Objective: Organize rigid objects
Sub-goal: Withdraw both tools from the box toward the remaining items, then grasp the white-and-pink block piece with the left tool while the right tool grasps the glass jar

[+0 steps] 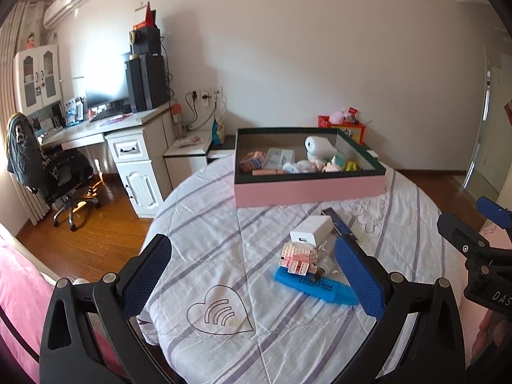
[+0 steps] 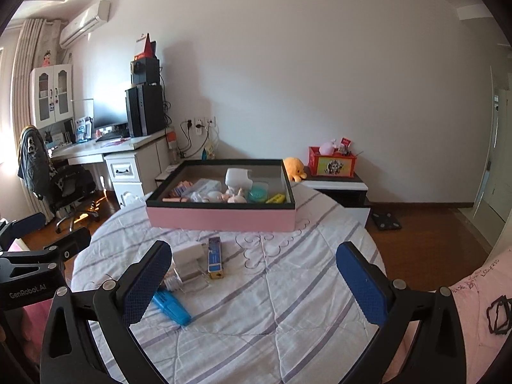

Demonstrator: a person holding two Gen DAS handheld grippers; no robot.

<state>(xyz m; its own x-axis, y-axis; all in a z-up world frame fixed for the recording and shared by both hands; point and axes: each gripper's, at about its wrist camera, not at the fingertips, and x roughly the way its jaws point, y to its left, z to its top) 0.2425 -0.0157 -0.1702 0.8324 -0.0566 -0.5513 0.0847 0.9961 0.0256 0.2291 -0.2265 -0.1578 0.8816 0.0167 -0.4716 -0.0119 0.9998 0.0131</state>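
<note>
A pink box (image 1: 308, 190) (image 2: 220, 219) with a dark rim sits at the far side of the bed and holds several small items. In front of it lie a white charger (image 1: 312, 230) (image 2: 188, 252), a pink brick block (image 1: 297, 257), a blue highlighter (image 1: 316, 286) (image 2: 171, 307) and a blue-and-gold stick (image 2: 215, 257) (image 1: 339, 224). My left gripper (image 1: 256, 280) is open, with the pile just inside its right finger. My right gripper (image 2: 256, 283) is open too, over bare quilt to the right of the pile, and holds nothing.
The striped quilt (image 1: 224, 256) (image 2: 288, 288) covers a round bed end. A desk, an office chair (image 1: 54, 172) and a wood floor lie to the left. A nightstand (image 2: 336, 188) with a red box stands behind the pink box. A pink cover (image 2: 480, 304) lies at right.
</note>
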